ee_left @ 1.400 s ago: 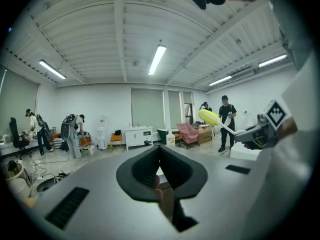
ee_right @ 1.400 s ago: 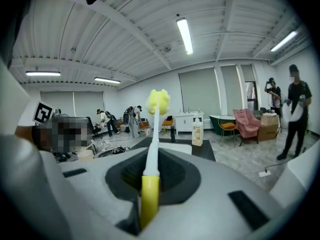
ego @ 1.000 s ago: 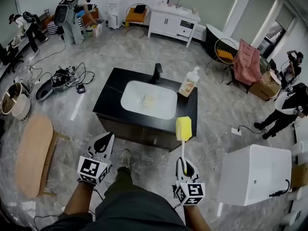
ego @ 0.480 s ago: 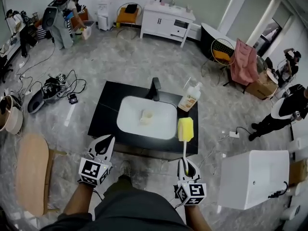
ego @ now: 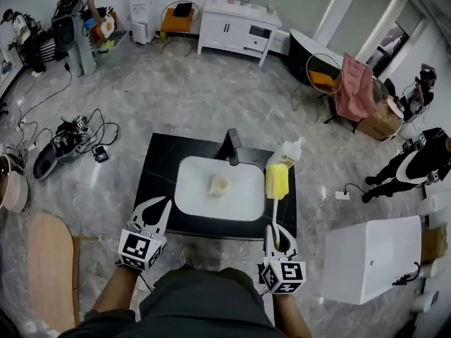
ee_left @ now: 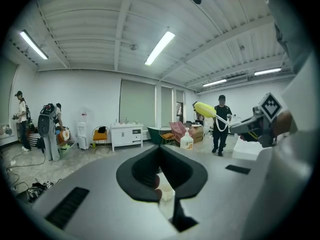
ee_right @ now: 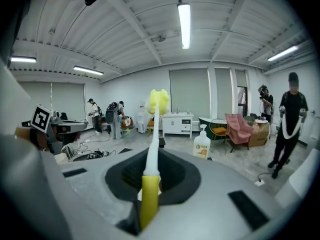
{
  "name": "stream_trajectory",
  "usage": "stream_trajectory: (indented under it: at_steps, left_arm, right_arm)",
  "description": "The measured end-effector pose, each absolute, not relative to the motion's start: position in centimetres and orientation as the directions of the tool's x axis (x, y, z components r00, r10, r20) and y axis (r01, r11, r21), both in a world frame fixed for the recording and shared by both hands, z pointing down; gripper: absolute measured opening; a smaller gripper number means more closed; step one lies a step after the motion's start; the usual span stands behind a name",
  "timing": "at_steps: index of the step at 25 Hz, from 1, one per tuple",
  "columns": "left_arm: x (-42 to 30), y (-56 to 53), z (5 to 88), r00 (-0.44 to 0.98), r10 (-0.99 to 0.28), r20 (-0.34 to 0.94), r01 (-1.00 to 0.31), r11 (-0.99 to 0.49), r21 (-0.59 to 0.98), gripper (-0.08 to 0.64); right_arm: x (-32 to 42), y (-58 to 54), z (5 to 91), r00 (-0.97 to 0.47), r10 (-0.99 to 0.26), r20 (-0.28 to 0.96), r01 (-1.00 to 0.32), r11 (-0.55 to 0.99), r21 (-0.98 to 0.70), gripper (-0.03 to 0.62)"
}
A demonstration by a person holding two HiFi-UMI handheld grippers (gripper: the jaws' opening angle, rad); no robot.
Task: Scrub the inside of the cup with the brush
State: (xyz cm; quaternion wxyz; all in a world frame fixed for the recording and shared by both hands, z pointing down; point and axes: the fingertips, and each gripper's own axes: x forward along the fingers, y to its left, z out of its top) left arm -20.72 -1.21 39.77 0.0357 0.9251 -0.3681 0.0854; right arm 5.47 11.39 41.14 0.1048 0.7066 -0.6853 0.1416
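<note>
— Two grippers, but only one tool. The right gripper (ego: 275,232) is clamped on the yellow grip of the brush (ego: 276,180). The stem runs straight out along its jaws, and the sponge head sits over the right side of the black counter (ego: 158,162).

— Why hold it so far down the handle?

— For reach, I'd guess. The cup (ego: 219,184) sits in the white sink basin (ego: 189,192), near the middle and just in front of the faucet (ego: 230,146). A long stem lets the sponge get to the bottom of it. From here I can't tell whether the cup stands upright or is tipped.

— And the left gripper (ego: 158,208)?

— Its jaws are pressed together with nothing between them. It hovers by the counter's near edge, left of the basin. I reckon it's kept free to steady the cup, so it would have to open first.

— So no scrubbing yet?

— None. The sponge is beside the soap bottle (ego: 290,151), apart from the cup.
</note>
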Motion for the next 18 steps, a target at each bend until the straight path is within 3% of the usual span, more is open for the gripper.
stream_trajectory:
  at_steps: [17, 18]
  left_arm:
    - [-17.3, -5.6, 39.7, 0.683, -0.704, 0.193, -0.72, -0.694, 0.017, 0.003]
    - [-16.9, -5.7, 39.5, 0.689, -0.701, 0.184, -0.715, -0.698, 0.019, 0.03]
  right_arm:
    - [8.8, 5.2, 41.6, -0.055, -0.932, 0.359, -0.997, 0.03, -0.075, 0.026]
    - [9.1, 5.0, 41.6, -0.057, -0.932, 0.358, -0.997, 0.031, -0.077, 0.026]
